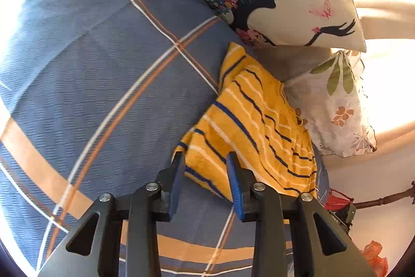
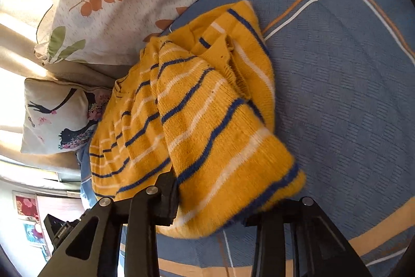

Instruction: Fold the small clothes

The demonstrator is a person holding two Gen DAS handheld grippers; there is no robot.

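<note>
One sweater (image 2: 197,121) on bed (image 2: 350,95), bunched at pillow-side edge | right gripper (image 2: 207,214) buried under draped fold, likely lifting it over; grip impossible to tell | left gripper (image 1: 206,183) spread, hovering at near hem, ready to pin.
</note>
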